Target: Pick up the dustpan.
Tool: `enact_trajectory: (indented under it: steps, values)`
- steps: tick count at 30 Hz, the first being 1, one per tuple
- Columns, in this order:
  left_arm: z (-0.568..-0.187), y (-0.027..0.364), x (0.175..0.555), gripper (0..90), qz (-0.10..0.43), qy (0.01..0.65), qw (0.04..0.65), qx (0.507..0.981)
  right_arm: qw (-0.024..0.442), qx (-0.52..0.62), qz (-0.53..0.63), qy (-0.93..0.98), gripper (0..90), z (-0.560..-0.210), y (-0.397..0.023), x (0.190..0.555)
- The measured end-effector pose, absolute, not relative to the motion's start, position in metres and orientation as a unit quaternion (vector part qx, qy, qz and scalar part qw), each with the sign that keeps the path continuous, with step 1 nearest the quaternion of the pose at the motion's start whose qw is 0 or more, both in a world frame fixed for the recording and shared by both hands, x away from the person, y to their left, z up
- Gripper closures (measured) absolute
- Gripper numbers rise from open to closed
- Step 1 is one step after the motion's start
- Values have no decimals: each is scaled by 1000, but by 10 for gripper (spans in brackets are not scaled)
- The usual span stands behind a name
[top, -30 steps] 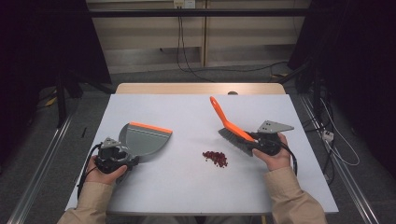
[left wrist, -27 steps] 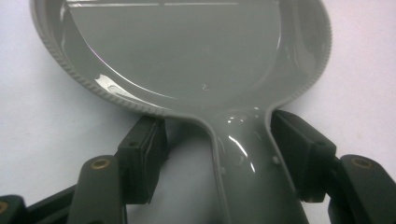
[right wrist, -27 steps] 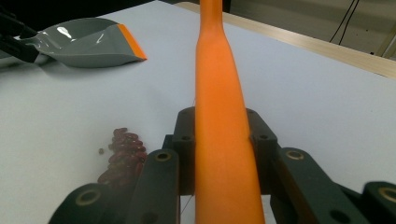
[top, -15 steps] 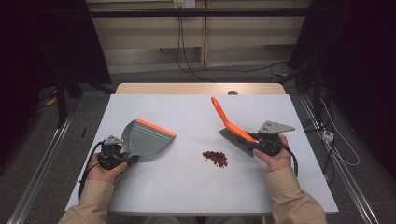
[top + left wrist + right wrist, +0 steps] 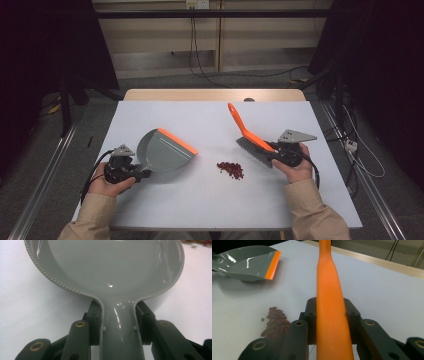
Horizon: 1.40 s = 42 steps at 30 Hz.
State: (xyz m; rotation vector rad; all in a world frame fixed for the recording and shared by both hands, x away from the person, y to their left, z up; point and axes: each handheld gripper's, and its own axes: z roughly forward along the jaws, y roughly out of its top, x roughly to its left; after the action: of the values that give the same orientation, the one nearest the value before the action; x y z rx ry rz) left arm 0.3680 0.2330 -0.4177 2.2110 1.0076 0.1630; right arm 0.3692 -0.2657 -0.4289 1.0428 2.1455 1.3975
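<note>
High view. We record a pale grey tabletop [image 5: 200, 200] with a wooden strip along its far edge, set in a dim room; cables hang down the pale wall behind, and metal rails run along the floor at either side. On the tabletop we list three items. A grey dustpan [image 5: 162, 151] with an orange lip lies at the left, its handle pointing toward the left tool [image 5: 134, 172]. An orange-handled brush [image 5: 248, 135] stands at the right, handle slanting up and away, bristles low beside the right tool [image 5: 274, 152]. A small heap of dark red beans [image 5: 230, 169] lies between the two, near the dustpan's lip but apart from it.

Left gripper view. We note the left tool [image 5: 119, 322] with its jaws having just closed in; the pads now press both sides of the dustpan handle [image 5: 120, 340]. The dustpan bowl [image 5: 107, 265] spreads ahead of the jaws over the white tabletop [image 5: 30, 315].

Right gripper view. We note the right tool [image 5: 331, 315] clamped on the brush handle [image 5: 330, 302], which runs straight out between the jaws. The beans [image 5: 275, 322] lie on the tabletop [image 5: 387, 295] just left of the jaws; the dustpan [image 5: 247, 262] sits farther off at upper left, orange lip facing the beans.
</note>
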Motion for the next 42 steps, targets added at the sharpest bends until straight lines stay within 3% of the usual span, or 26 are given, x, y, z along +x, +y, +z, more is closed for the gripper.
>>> enact_trajectory:
  steps: [13, 42]
  values:
    - [-415, 213, 356, 635, 1, 321, 357, 877, 193, 382, 488, 761, 711, -431, -266, 371]
    - [-425, 182, 348, 635, -16, 252, 328, 910, 193, 380, 475, 770, 711, -437, -256, 375]
